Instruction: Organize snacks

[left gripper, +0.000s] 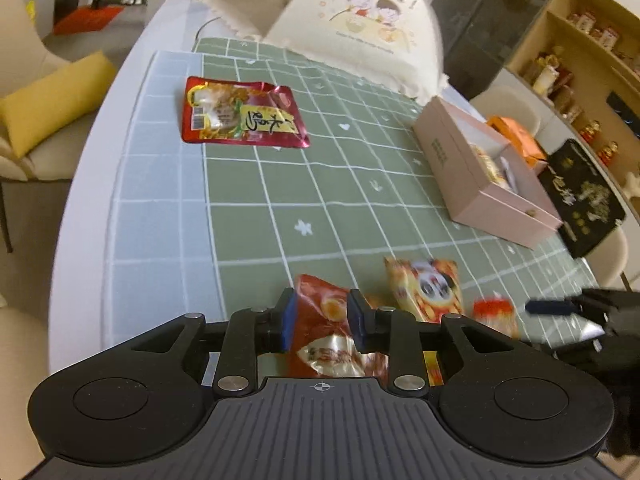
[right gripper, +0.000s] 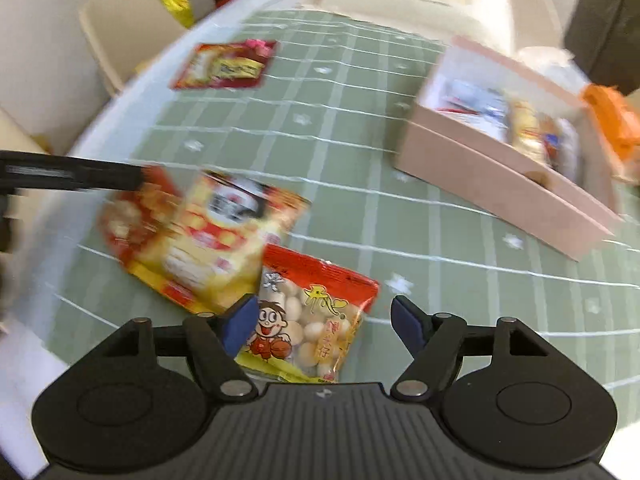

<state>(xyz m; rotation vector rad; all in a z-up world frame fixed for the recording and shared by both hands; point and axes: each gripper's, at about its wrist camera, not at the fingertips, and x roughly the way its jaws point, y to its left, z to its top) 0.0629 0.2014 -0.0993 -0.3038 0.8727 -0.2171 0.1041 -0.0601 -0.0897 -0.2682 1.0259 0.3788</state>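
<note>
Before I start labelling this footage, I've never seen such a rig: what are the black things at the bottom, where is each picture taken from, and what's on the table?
Each picture comes from a camera on a hand-held gripper, looking along its two blue-tipped fingers. The left gripper is shut on a red snack bag. The right gripper is open, around a bag of round biscuits lying on the green checked tablecloth. Beside that lies a yellow snack bag, and farther off a red packet. The pink box already holds some snacks. The right view is blurred.
</note>
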